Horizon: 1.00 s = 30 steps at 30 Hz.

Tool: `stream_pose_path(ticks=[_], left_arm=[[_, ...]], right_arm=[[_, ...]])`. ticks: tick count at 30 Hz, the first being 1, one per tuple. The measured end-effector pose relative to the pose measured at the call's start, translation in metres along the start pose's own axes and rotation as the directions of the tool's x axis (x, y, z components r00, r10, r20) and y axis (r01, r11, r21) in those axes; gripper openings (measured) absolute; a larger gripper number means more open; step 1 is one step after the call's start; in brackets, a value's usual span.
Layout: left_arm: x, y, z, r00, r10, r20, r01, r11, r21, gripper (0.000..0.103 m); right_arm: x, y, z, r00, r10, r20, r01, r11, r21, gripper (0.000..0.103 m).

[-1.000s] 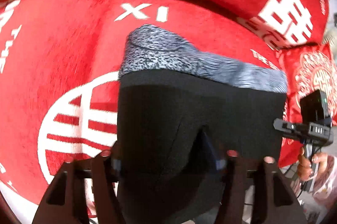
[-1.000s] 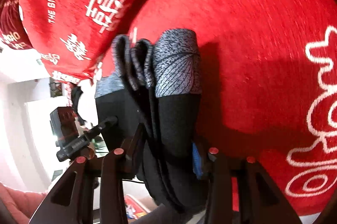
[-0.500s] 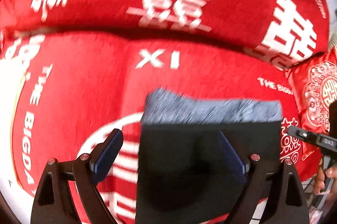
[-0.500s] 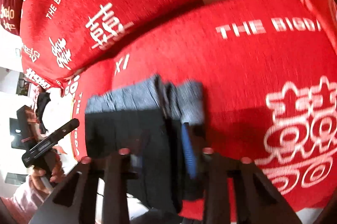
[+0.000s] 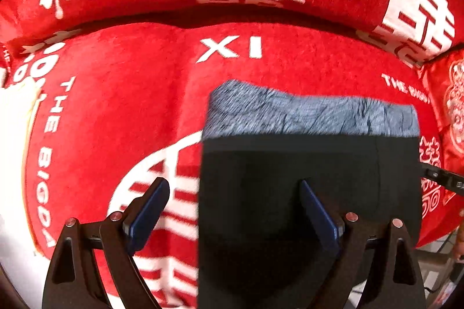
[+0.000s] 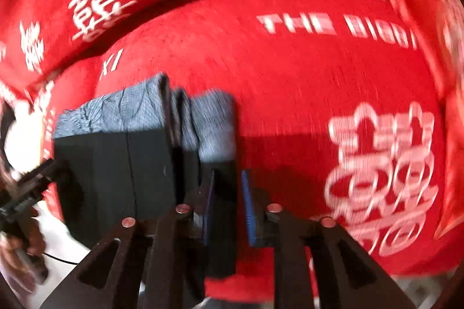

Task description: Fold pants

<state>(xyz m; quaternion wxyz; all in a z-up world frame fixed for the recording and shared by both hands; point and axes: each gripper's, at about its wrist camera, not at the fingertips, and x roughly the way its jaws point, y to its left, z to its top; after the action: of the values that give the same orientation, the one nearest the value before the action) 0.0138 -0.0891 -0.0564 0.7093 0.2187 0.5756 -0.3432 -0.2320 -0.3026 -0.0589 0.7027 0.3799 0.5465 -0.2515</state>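
The black pants (image 5: 307, 193) lie folded into a thick square on the red blanket (image 5: 130, 111), with the gray patterned band (image 5: 313, 117) at the far edge. The left gripper (image 5: 232, 210) has its fingers spread wide and holds nothing; one blue pad (image 5: 148, 213) is over the blanket and the other pad (image 5: 319, 216) is over the black cloth. The right gripper (image 6: 229, 207) has its fingers close together around the right edge of the folded pants (image 6: 121, 169). That view is blurry, so it looks like a pinch on the cloth, but it is hard to be sure how tight it is. In the right view the gray band (image 6: 139, 111) shows several layers stacked side by side. The fold seems nearly done. To finish well, the right gripper should probably set the edge down flat, line the layers up so none stick out, and let go slowly so the stack does not flop open. The left gripper could press lightly on top to keep it neat.
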Motion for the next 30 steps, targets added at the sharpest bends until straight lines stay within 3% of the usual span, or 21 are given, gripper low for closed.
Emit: stream_pose_path(ticks=[3, 5, 9, 11, 15, 20, 25, 30], left_arm=[[-0.014, 0.0, -0.011, 1.0, 0.027, 0.002, -0.027, 1.0, 0.015, 0.092], [-0.024, 0.0, -0.02, 1.0, 0.027, 0.009, -0.028, 0.999, 0.018, 0.092], [-0.042, -0.007, -0.038, 1.0, 0.02, 0.013, -0.021, 0.999, 0.04, 0.092], [-0.049, -0.013, -0.048, 1.0, 0.021, -0.005, -0.021, 0.998, 0.057, 0.103], [-0.063, -0.024, -0.066, 0.999, 0.036, -0.022, -0.033, 0.995, 0.097, 0.103], [-0.085, -0.038, -0.083, 0.997, 0.069, -0.032, -0.064, 0.988, 0.142, 0.103], [-0.117, -0.043, -0.089, 0.994, 0.111, -0.005, -0.11, 0.986, 0.124, 0.103], [-0.138, -0.041, -0.087, 0.992, 0.123, -0.016, -0.121, 0.988, 0.093, 0.103]], right_arm=[[-0.009, -0.007, -0.024, 1.0, -0.012, -0.02, 0.012, 1.0, 0.028, 0.03], [-0.015, -0.007, -0.039, 0.999, -0.036, -0.031, 0.037, 0.999, 0.024, 0.048], [-0.025, -0.005, -0.066, 0.998, -0.034, -0.055, 0.037, 0.997, 0.068, 0.053], [-0.032, 0.002, -0.081, 0.997, -0.045, -0.058, 0.049, 0.996, 0.075, 0.062], [-0.045, 0.023, -0.095, 0.998, -0.054, -0.033, 0.056, 0.997, 0.057, 0.08], [-0.063, 0.054, -0.104, 0.995, -0.101, 0.003, 0.101, 0.995, 0.001, 0.087], [-0.092, 0.077, -0.108, 0.988, -0.142, 0.066, 0.144, 0.99, -0.013, 0.092], [-0.106, 0.096, -0.107, 0.991, -0.127, 0.03, 0.128, 0.992, -0.023, 0.092]])
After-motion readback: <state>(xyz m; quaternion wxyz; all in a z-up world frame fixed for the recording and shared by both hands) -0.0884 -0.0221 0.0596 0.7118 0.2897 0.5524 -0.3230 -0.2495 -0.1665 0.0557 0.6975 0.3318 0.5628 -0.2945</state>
